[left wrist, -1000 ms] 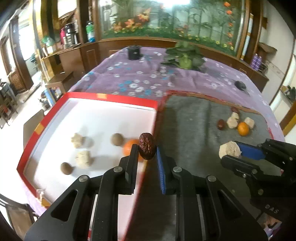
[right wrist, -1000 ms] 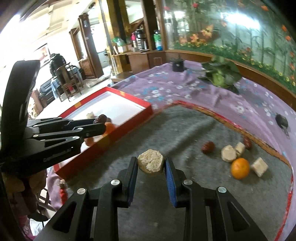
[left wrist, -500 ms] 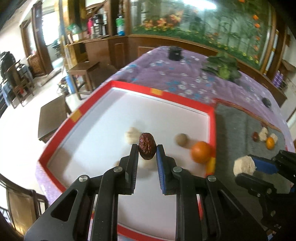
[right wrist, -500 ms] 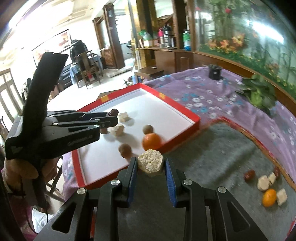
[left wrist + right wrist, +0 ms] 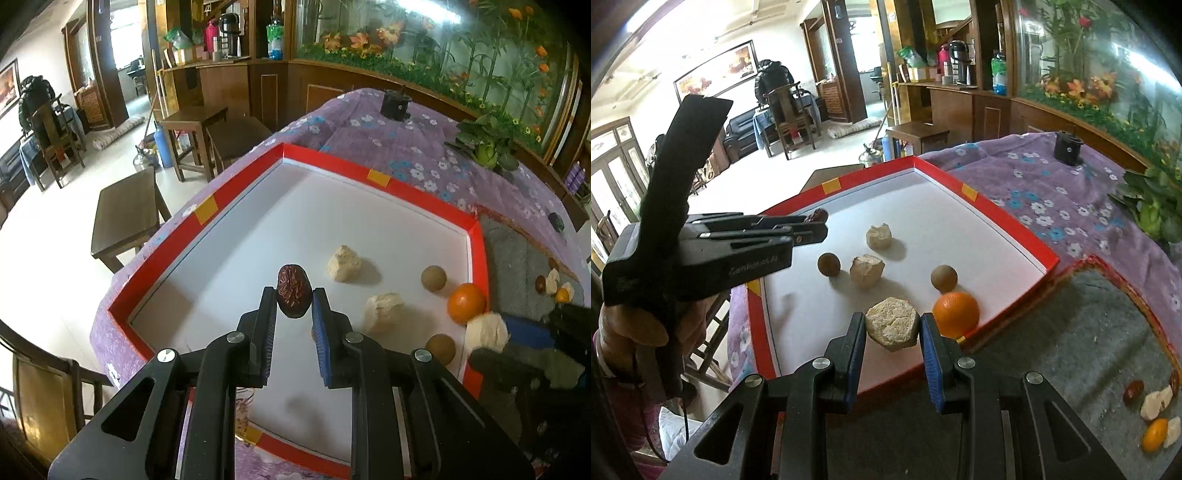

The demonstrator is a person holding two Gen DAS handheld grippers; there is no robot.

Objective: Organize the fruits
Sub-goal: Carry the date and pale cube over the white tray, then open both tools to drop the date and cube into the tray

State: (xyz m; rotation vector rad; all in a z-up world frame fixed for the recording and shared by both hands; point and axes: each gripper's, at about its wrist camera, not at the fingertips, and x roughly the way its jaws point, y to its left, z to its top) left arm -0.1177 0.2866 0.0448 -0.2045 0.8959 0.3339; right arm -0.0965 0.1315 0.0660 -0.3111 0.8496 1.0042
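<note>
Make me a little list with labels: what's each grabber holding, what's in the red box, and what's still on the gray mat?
left gripper: shut on a dark red date, held above the tray
right gripper: shut on a pale crumbly chunk, over the tray's near edge
red tray: two pale chunks, two brown balls, one orange
gray mat: a small orange, pale pieces and dark dates, grouped at the far right

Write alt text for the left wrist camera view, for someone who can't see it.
The left claw grips a wrinkled dark red date above a red-rimmed white tray. In the tray lie two pale chunks, two brown balls and an orange; at right, the other claw holds another pale chunk.
</note>
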